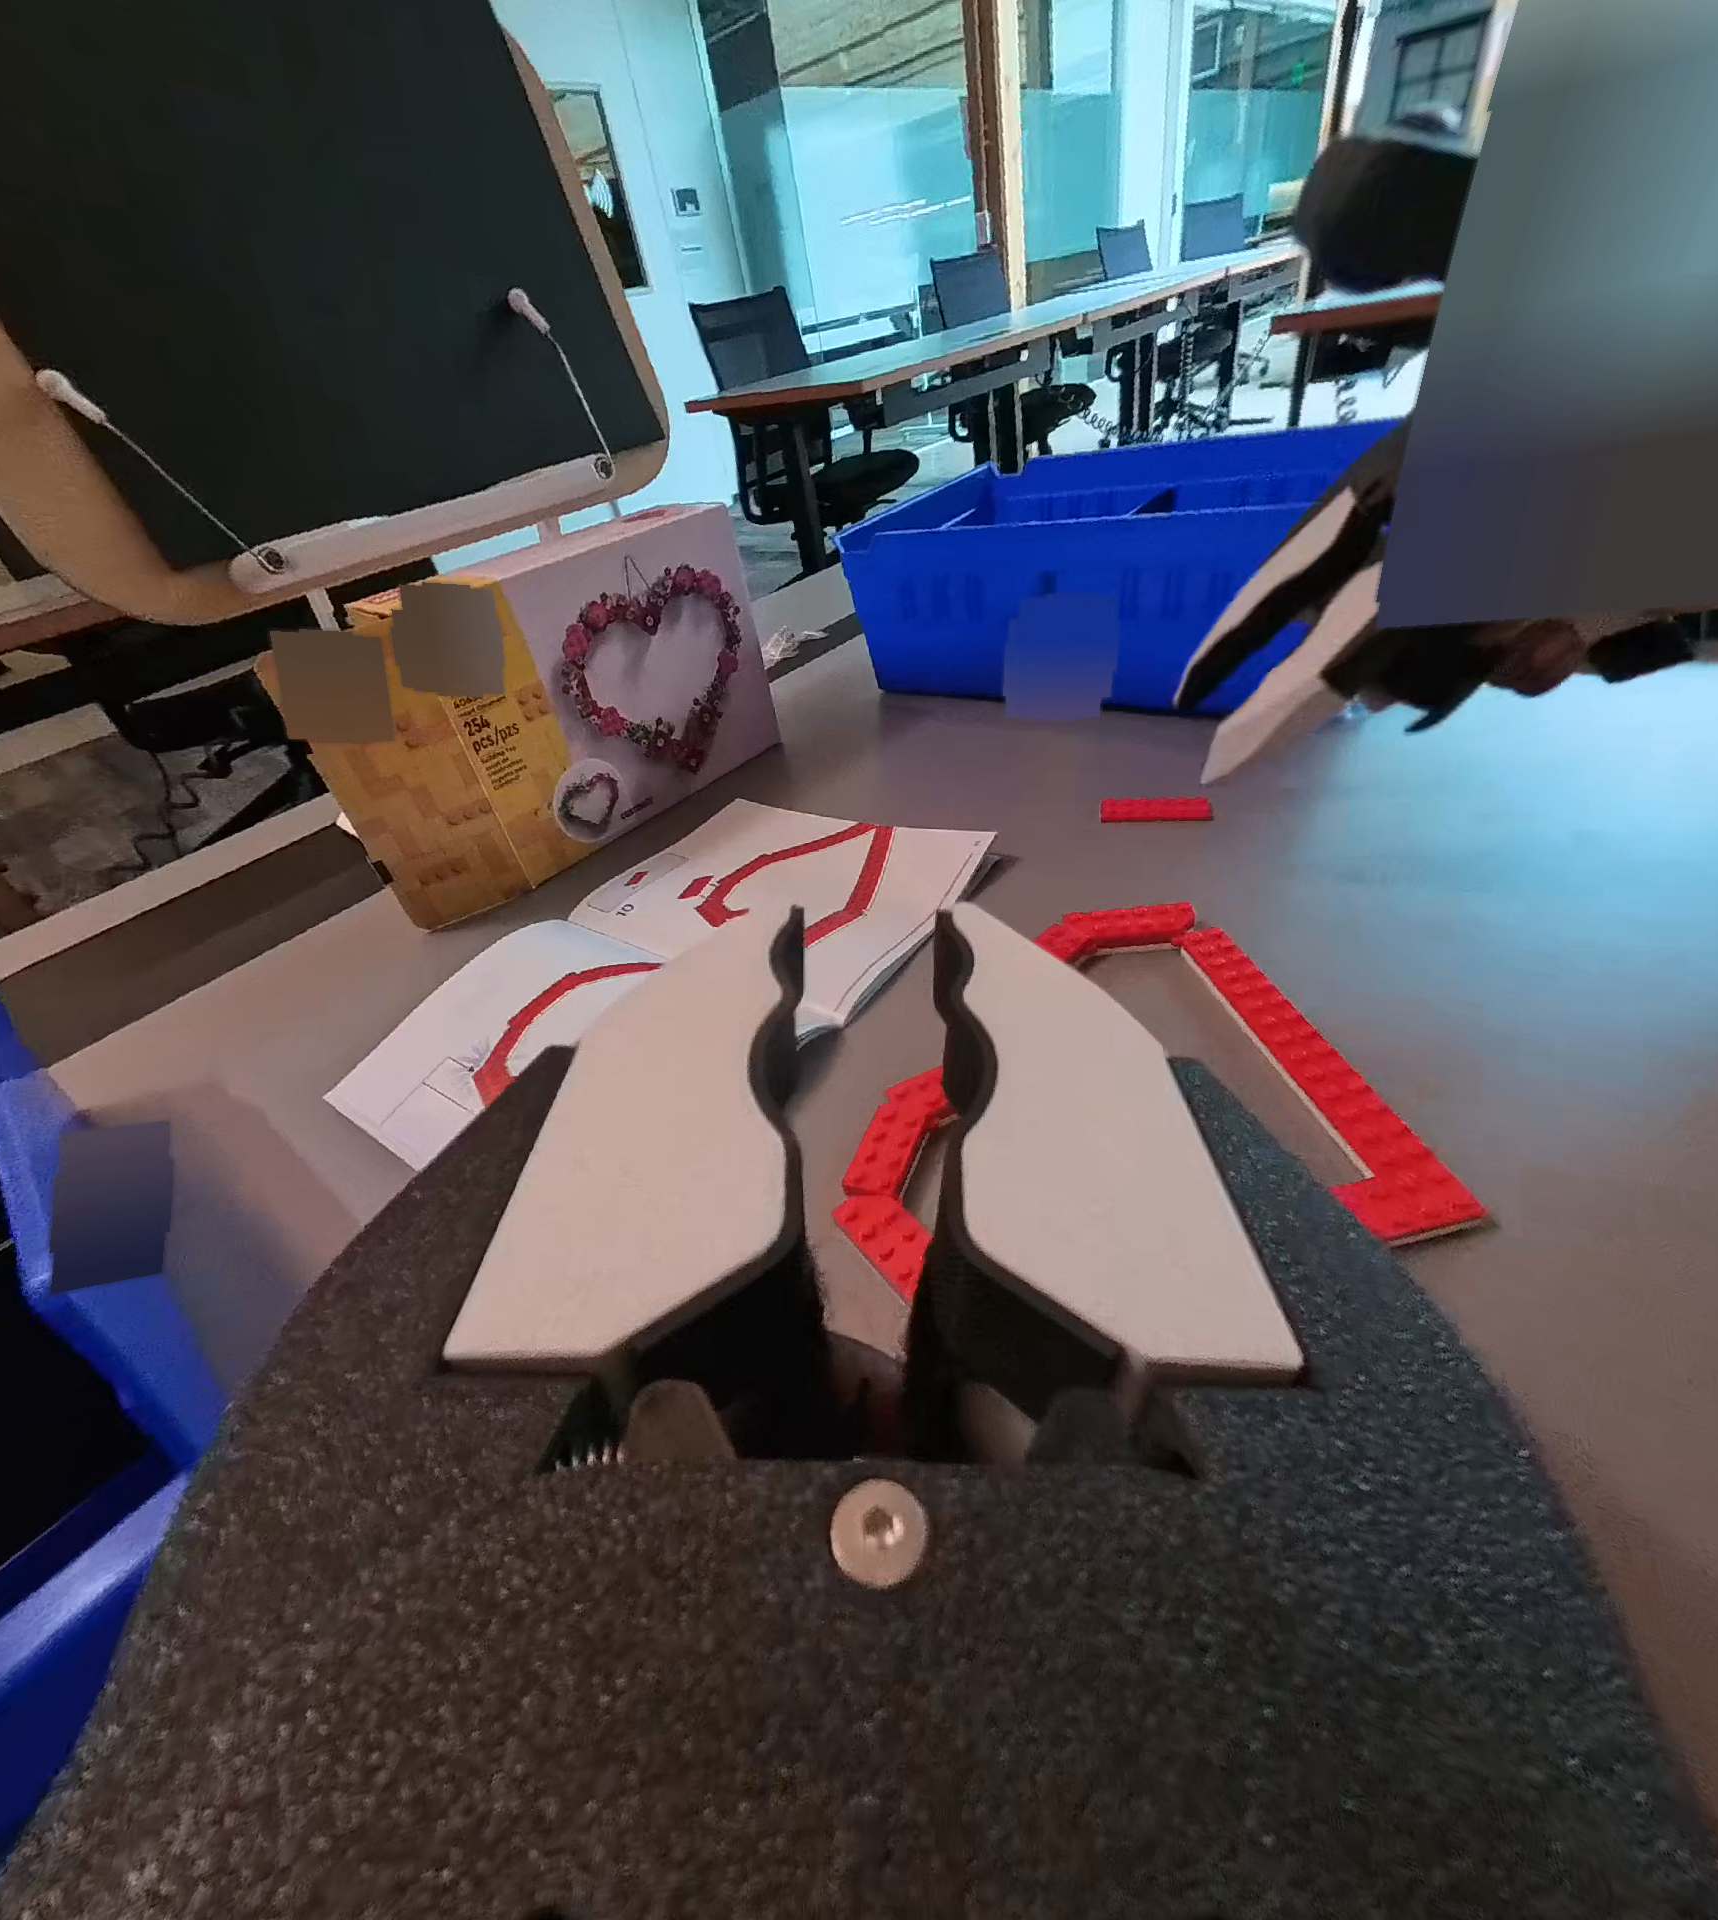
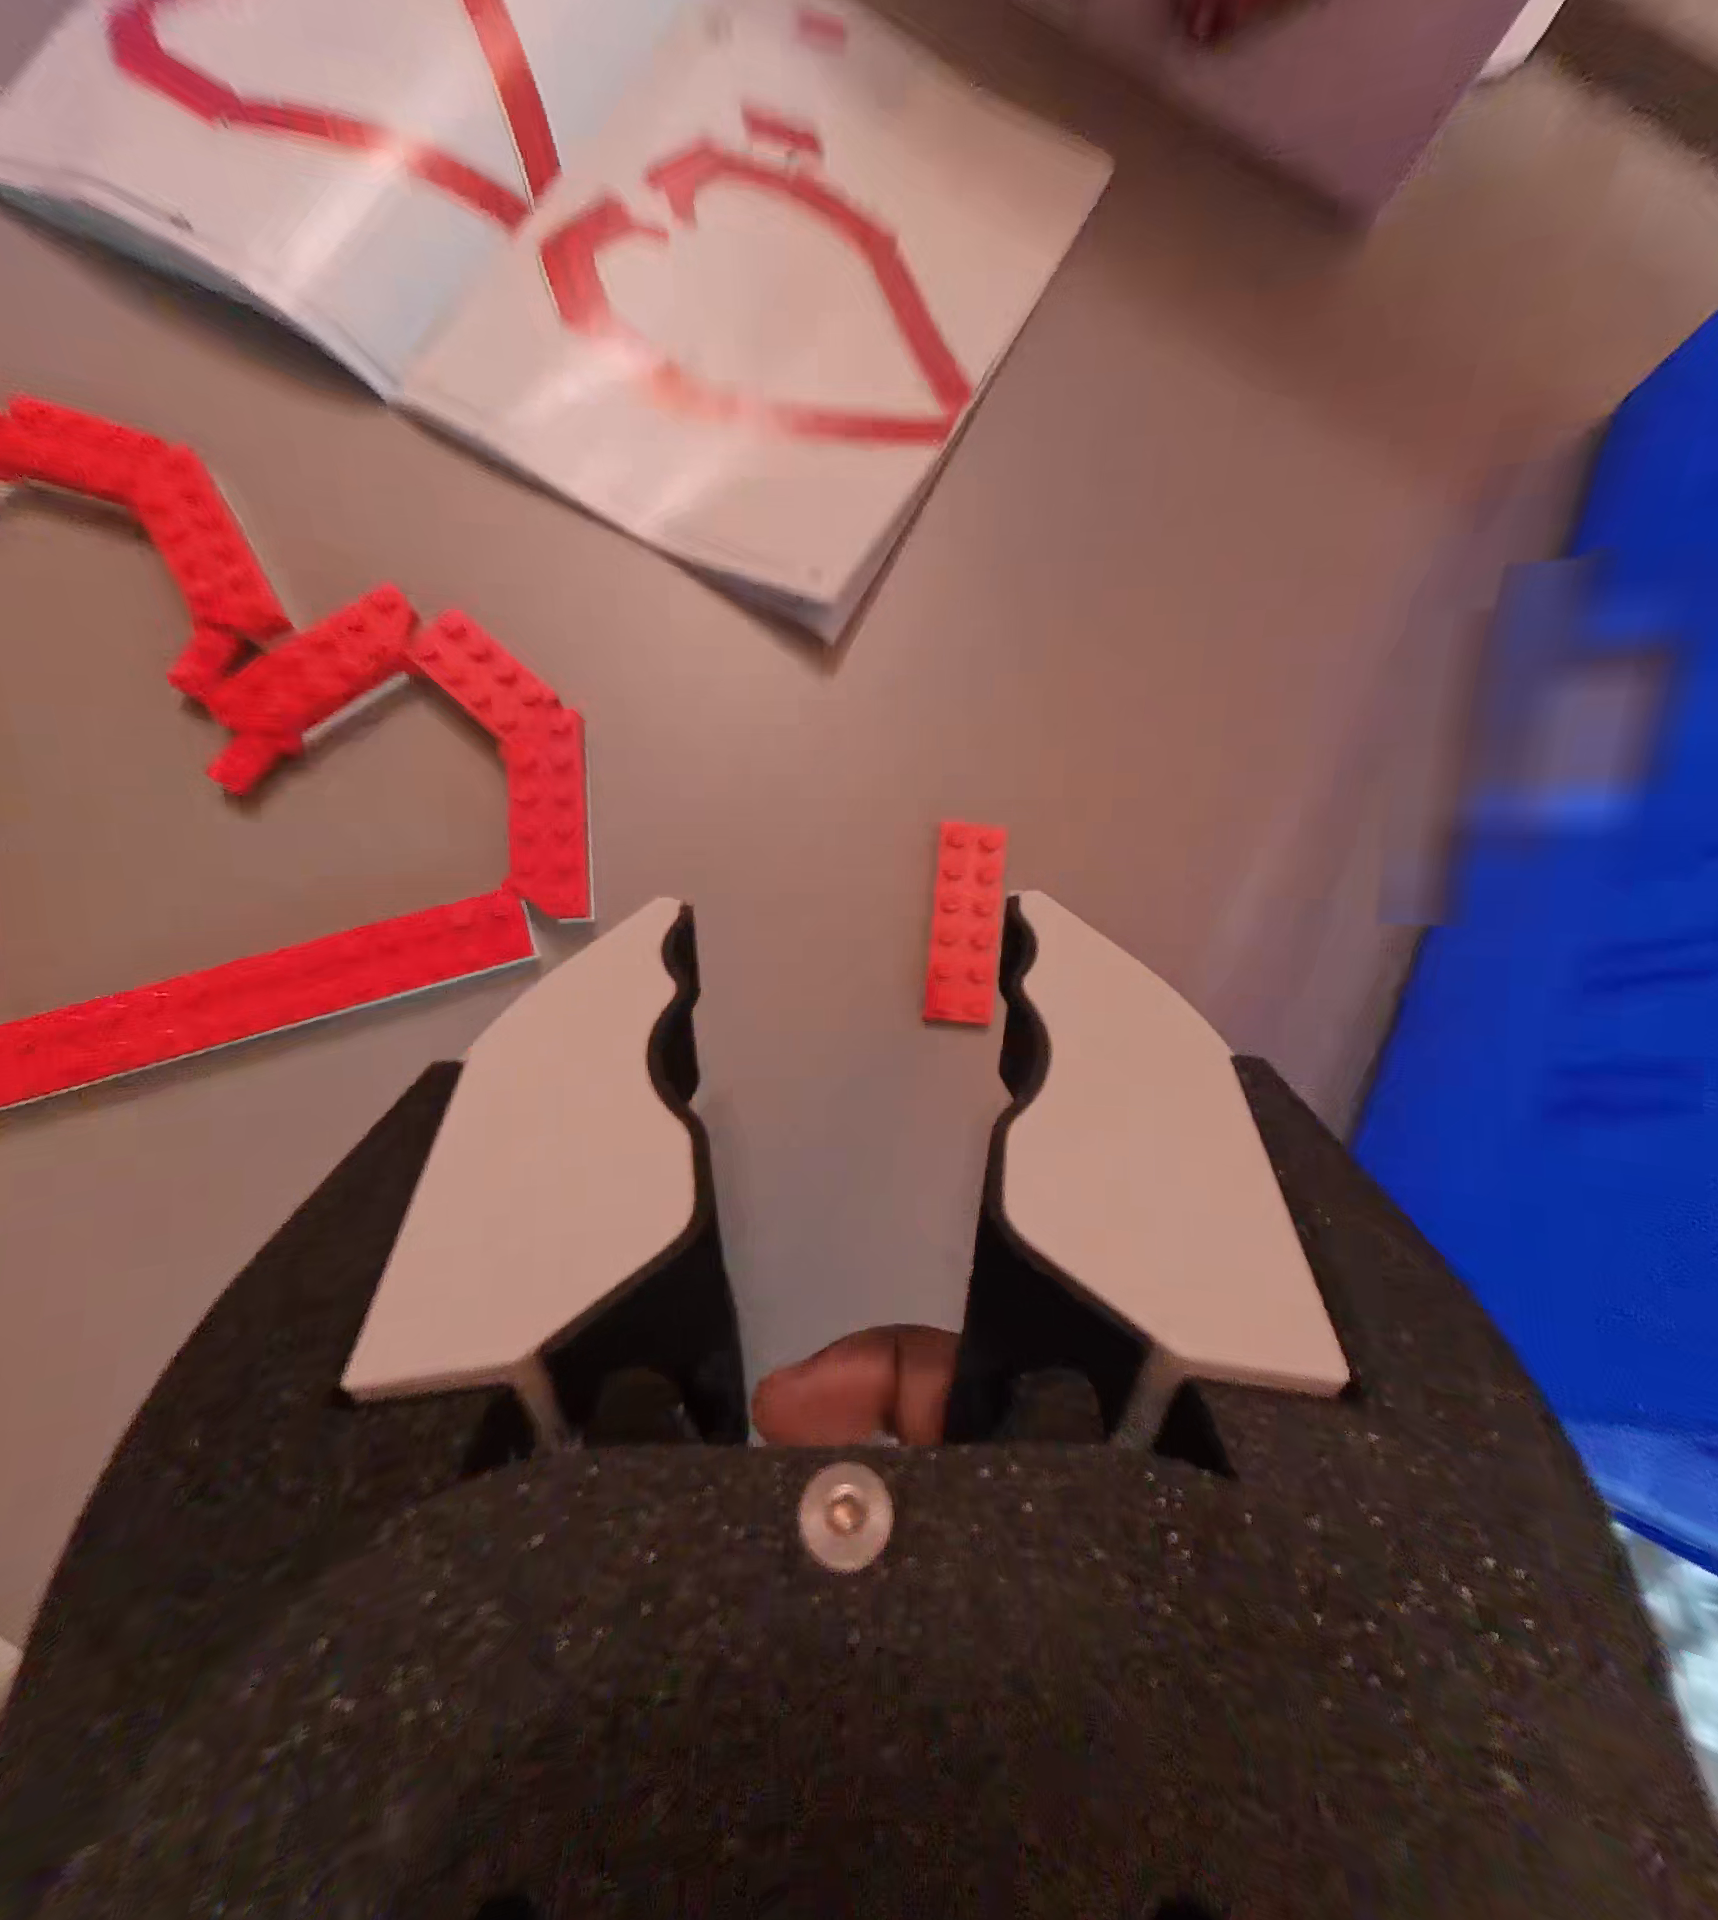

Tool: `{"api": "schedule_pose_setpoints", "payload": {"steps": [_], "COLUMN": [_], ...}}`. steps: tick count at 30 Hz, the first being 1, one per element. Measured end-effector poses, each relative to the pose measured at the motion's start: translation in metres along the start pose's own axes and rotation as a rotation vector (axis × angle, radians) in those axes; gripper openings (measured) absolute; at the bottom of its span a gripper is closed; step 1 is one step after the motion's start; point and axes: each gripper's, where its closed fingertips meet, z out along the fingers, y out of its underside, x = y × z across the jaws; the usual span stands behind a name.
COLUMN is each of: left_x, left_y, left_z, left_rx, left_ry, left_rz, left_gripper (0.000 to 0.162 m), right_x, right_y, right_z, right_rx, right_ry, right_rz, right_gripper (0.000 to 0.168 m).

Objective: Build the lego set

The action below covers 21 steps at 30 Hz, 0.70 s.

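hovering over the grey tabletop (image 2: 1198,675), the right hand-held gripper (image 2: 850,935) has its fingers well apart and empty, angled down at a loose red plate (image 2: 967,925) that lies flat just beside the inner edge of one fingertip. that spread looks meant to straddle the plate, though it sits off to one side of the gap, so the grasp would need a small sideways shift first.

the red heart frame (image 2: 242,966) lies flat on the tabletop near the plate, not touching it, probably kept close so new pieces can be pressed on without a long carry. the left hand-held gripper (image 1: 870,935) hangs just above that frame with a narrow gap between its fingers, holding nothing, seemingly placed to steady the frame.

the open instruction booklet (image 2: 730,343) lies beyond the frame, within sight for checking. the set's box (image 1: 564,707) and a blue bin (image 1: 1094,561) stand farther back.
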Motion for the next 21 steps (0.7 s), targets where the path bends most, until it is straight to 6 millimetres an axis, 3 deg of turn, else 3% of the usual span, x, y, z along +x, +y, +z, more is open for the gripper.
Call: {"api": "schedule_pose_setpoints", "payload": {"steps": [6, 8, 11, 12, 18, 21], "left_x": [-0.001, -0.001, 0.001, 0.002, 0.005, 0.006], "left_y": [0.014, 0.015, 0.017, 0.018, 0.018, 0.018], "left_z": [0.002, 0.003, 0.007, 0.009, 0.012, 0.011], "left_rx": [-0.061, -0.067, -0.071, -0.074, -0.088, -0.092], "left_ry": [-0.016, -0.015, -0.002, 0.002, 0.017, 0.020], "left_rz": [0.026, 0.030, 0.036, 0.037, 0.057, 0.056], "left_gripper": [0.023, 0.023, 0.023, 0.023, 0.023, 0.023], "right_x": [0.005, 0.004, 0.010, 0.009, 0.005, 0.006], "right_y": [0.030, 0.029, 0.030, 0.030, 0.026, -0.001], "right_z": [0.036, 0.039, 0.040, 0.040, 0.038, 0.014], "right_rx": [-0.128, -0.105, -0.096, -0.093, -0.027, 0.119], "right_ry": [-0.017, -0.038, -0.008, -0.017, -0.043, -0.048], "right_rz": [0.118, 0.149, 0.144, 0.143, 0.118, 0.110], "right_gripper": [0.062, 0.057, 0.035, 0.018, 0.017, 0.017]}}
